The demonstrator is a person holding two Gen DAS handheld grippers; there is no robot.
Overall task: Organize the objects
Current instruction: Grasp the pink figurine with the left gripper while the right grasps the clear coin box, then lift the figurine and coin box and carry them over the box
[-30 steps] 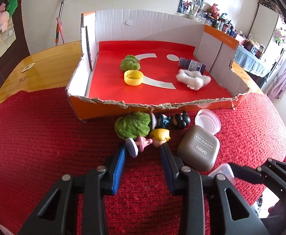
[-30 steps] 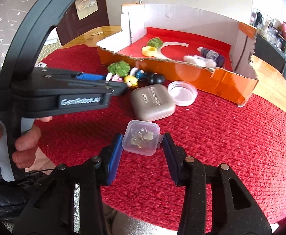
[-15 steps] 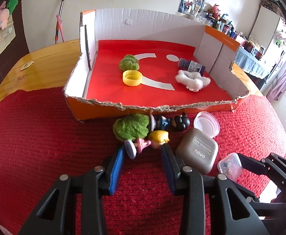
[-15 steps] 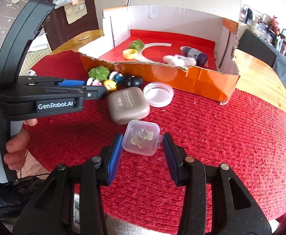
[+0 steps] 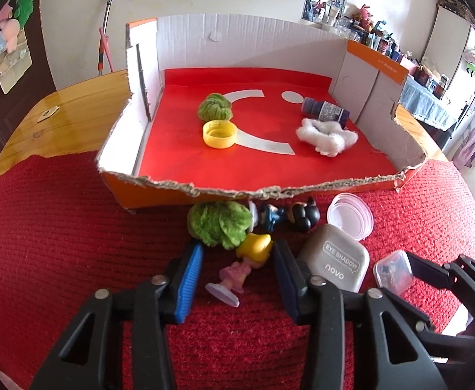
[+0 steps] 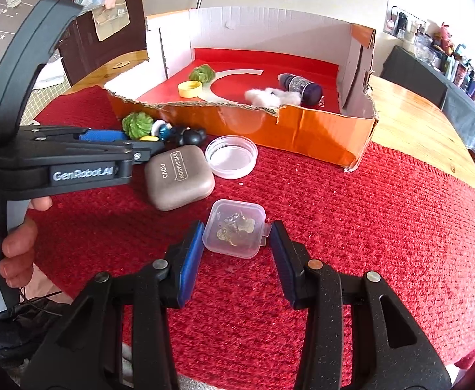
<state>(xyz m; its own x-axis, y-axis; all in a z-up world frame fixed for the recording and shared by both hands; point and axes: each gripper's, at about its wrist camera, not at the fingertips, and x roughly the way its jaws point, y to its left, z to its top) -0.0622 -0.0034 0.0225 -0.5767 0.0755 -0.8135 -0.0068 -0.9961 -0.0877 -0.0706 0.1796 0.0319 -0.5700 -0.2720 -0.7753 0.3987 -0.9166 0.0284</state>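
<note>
My left gripper [image 5: 237,260] is open, its jaws on either side of a small doll with yellow hair and a pink dress [image 5: 244,266] lying on the red mat. A green pompom [image 5: 219,222], a blue figure [image 5: 271,216] and a black figure [image 5: 302,216] lie just beyond it. My right gripper [image 6: 236,243] is open around a small clear plastic box [image 6: 236,227] on the mat; whether the pads touch it I cannot tell. The orange cardboard box [image 5: 172,191] with a red floor stands behind.
A grey eye-shadow case [image 6: 179,177] and a clear round lid [image 6: 231,156] lie between the grippers. Inside the box are a green pompom [image 5: 214,107], a yellow cap [image 5: 220,134], white cotton [image 5: 327,136] and a dark bottle [image 5: 325,110]. Wooden table [image 6: 413,123] shows beyond the mat.
My left gripper has moved forward so the doll now lies between its jaws. My right gripper has shifted right with the clear box still between its jaws.
</note>
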